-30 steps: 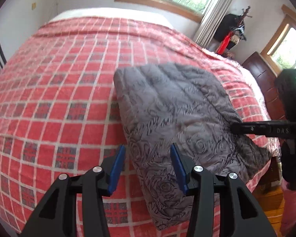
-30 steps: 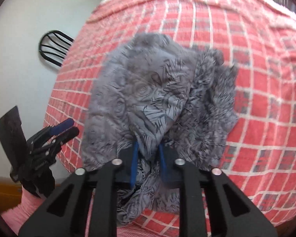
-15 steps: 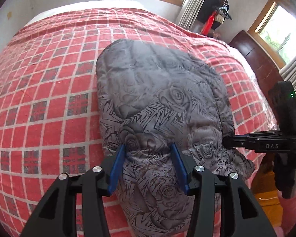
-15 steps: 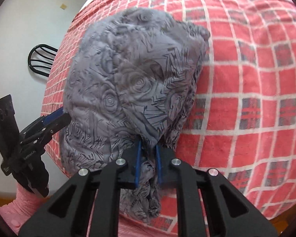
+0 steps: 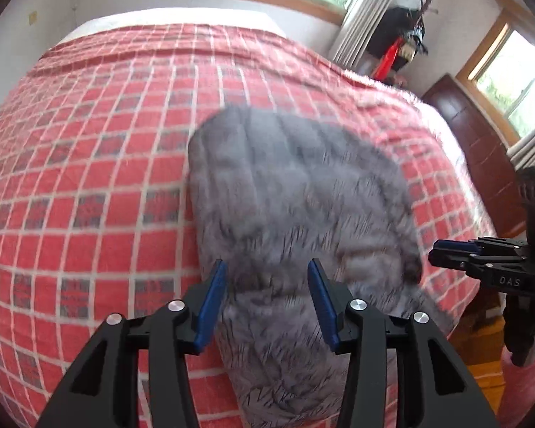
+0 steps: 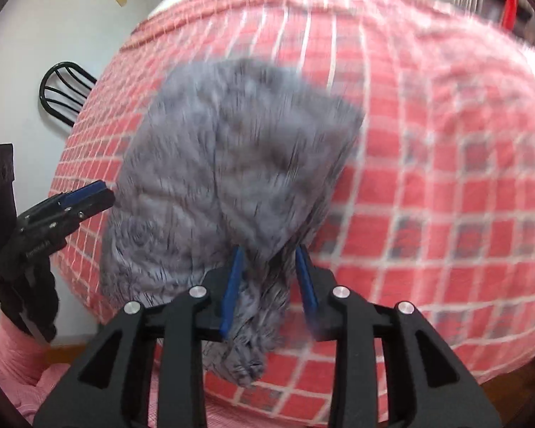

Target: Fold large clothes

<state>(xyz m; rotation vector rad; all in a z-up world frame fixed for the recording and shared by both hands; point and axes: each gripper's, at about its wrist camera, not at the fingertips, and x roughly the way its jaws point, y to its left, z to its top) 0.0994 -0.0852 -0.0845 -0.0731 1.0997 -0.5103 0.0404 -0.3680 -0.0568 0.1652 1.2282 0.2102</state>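
Right wrist view: right gripper (image 6: 269, 278) tilts steeply down, jaws opening astride the grey garment (image 6: 228, 178) at the bed's (image 6: 446, 214) near edge; left gripper (image 5: 265, 303) hovers open over it.

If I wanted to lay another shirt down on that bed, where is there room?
Bare checked bedspread lies left of the grey garment, up to the white strip at the far end, and on its other side too. It is crowded at the near edge, where both tools work.

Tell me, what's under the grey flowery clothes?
The folded grey garment lies on the red checked bedspread, which shows all around it. Whatever sits directly beneath the cloth is covered.
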